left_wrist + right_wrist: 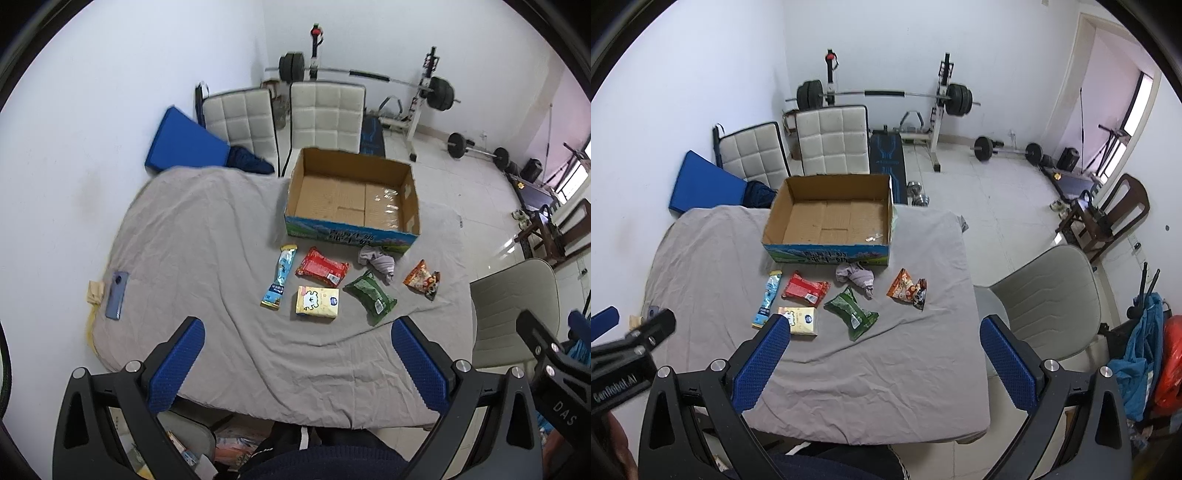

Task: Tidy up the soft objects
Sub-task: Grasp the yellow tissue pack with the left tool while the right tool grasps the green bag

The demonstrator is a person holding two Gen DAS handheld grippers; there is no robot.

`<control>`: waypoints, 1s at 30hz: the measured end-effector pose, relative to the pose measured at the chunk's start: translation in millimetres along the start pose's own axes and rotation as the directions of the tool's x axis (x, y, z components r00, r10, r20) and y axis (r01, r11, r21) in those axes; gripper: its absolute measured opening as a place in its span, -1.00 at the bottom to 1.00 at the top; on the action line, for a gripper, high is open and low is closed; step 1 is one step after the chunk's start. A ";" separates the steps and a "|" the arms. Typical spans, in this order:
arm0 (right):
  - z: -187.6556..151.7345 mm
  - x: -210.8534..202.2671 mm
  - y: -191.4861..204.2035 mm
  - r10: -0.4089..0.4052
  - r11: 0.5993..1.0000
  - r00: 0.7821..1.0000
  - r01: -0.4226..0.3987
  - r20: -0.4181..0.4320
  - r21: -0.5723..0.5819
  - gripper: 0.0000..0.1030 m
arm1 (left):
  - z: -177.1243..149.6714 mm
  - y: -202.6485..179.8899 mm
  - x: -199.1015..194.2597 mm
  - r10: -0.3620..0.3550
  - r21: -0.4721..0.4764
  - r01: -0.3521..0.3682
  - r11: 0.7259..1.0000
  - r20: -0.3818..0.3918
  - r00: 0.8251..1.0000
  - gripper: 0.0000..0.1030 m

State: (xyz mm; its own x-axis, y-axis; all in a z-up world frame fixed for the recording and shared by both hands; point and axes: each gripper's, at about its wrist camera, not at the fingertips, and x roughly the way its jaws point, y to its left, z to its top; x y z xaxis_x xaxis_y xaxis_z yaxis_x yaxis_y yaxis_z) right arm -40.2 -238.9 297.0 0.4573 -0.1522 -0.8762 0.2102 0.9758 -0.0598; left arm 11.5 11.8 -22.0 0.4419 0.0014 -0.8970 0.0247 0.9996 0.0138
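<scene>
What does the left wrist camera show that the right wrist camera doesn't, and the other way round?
Only the left wrist view shows the blue phone lying flat near the table's left edge. Only the right wrist view shows the dumbbells on the floor beyond the box and the orange and blue bags at far right. Both show the empty cardboard box, the grey cloth just in front of it, and five packets on the grey sheet, including the green packet. The left gripper and right gripper are open, holding nothing.
</scene>
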 end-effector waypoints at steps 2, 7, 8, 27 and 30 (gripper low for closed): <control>5.8 31.0 -2.0 0.005 1.000 0.999 -0.005 -0.038 0.000 1.00 | 9.9 2.3 29.0 0.008 -0.026 -0.009 1.000 -0.029 1.000 1.00; 17.7 131.4 -1.3 0.001 0.999 0.986 -0.007 -0.164 -0.040 1.00 | 24.2 7.3 125.8 0.038 -0.054 -0.049 0.997 -0.181 0.983 1.00; 19.1 155.4 0.0 -0.001 0.999 0.982 -0.009 -0.187 -0.053 1.00 | 24.5 7.5 151.7 0.053 -0.058 -0.067 0.996 -0.222 0.974 1.00; -14.9 464.1 53.8 0.070 0.991 0.819 -0.124 -0.570 -0.057 0.69 | -28.3 34.7 430.6 -0.488 -0.731 -0.110 0.674 -0.552 0.676 0.95; -25.2 480.5 62.5 0.085 0.986 0.790 -0.154 -0.608 -0.063 0.61 | -32.4 27.9 443.4 -0.508 -0.746 -0.139 0.652 -0.566 0.650 0.85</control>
State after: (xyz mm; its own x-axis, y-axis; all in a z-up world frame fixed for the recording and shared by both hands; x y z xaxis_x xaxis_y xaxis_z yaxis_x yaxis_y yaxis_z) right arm 170.8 -247.1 -139.8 -0.1462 0.0578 -0.9876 0.0828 0.9955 0.0460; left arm 179.0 41.2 -433.7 -0.2325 -0.4908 -0.8397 -0.7140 0.6724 -0.1953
